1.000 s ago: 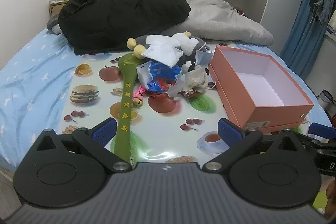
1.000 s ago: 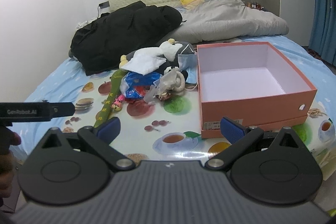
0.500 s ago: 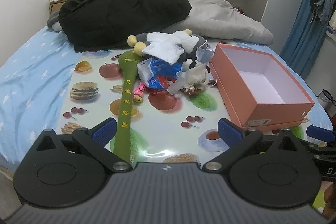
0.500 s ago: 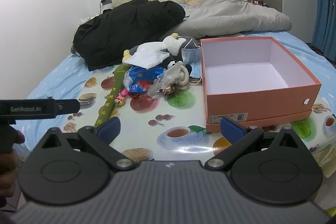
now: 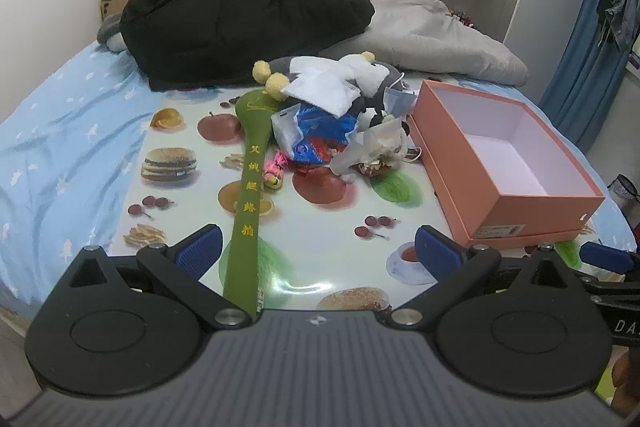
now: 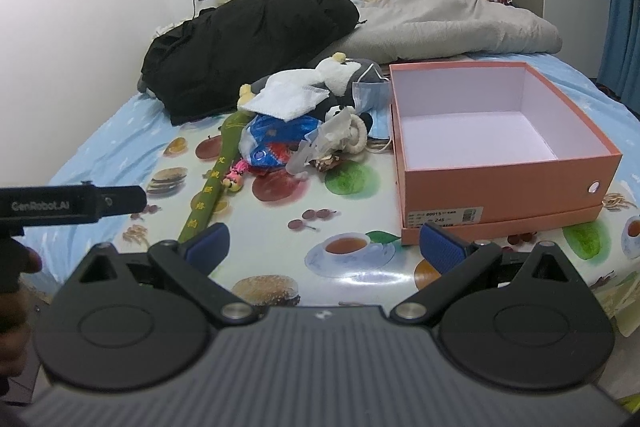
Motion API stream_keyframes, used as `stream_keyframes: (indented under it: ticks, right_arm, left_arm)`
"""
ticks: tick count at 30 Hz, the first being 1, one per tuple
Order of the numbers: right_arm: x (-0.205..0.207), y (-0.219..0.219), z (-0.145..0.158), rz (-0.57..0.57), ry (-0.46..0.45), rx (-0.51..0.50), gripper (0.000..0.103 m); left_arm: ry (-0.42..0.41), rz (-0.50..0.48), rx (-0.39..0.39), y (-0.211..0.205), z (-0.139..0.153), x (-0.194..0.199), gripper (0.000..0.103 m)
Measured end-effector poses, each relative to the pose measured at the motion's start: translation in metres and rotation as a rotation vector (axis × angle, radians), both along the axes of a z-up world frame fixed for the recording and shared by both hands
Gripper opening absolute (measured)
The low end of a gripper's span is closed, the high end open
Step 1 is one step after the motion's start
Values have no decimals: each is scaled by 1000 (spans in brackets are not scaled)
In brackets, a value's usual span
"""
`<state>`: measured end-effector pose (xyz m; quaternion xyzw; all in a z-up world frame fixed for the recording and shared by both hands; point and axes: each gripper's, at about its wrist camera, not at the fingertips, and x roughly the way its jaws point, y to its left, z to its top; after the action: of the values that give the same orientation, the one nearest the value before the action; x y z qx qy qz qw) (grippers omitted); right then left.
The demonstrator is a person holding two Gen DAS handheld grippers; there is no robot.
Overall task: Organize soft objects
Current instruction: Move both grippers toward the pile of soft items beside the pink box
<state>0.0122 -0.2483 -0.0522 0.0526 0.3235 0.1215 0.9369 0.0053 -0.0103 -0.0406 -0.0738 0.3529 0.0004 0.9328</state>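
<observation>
Left gripper (image 5: 316,247): fingers spread wide, nothing between them, low centre of the left wrist frame above the printed mat (image 5: 320,227) on the bed (image 5: 60,147). Right gripper (image 6: 324,245): fingers also spread wide and empty, low centre of the right wrist frame, near the mat's front edge.

Soft objects sit in one pile (image 5: 332,119) at frame centre, just left of the orange shoebox (image 5: 536,211). In the pile: white cloth (image 5: 324,93) on top, plush toy (image 5: 360,75) with yellow feet behind it, blue plastic bag (image 5: 316,135) below, blue face mask (image 5: 398,99) against the box's far left corner, crumpled clear wrapper (image 5: 372,147) at front right. Long green padded stick with yellow characters (image 5: 250,195) runs from the pile toward lower left; its near end is hidden behind the left gripper body. Small pink toy (image 5: 274,169) just right of it.

Shoebox is open, interior bare. Black jacket (image 5: 240,23) and grey duvet (image 5: 440,43) in upper frame, at the headboard end.
</observation>
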Motion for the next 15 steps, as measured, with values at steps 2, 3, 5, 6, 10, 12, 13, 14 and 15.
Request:
stream_keyframes:
  ticks: [2,3,5,6,10,12,13,14,15]
  right_arm:
    - [0,1,-1,3,1,-1,103]
    - [0,1,-1,4,2,-1,103]
    - [2,3,-2,6,6,-5,103]
    - [2,2,-3,8,10,-5,103]
    - [7,6,-9,12,26,-11,103]
    - [11,8,-13,18,34,-7,103]
    - [13,8,-15,16,39,-4,103]
    - [16,9,-17,15,45,4,103]
    - [19,10,-18,19,49,15,103]
  left_arm:
    - [0,0,-2,1,0,0,103]
    - [2,1,-1,1,-1,0,103]
    - [11,5,-6,2,-3,2,103]
    - [17,6,-11,4,-4,4,103]
    - [28,4,-34,8,-12,12,103]
    - [36,-6,-34,9,-16,18,103]
    - [37,-9,-30,10,-19,22,103]
    - [36,-11,-24,10,-21,26,103]
    - [35,-13,-18,10,-22,29,103]
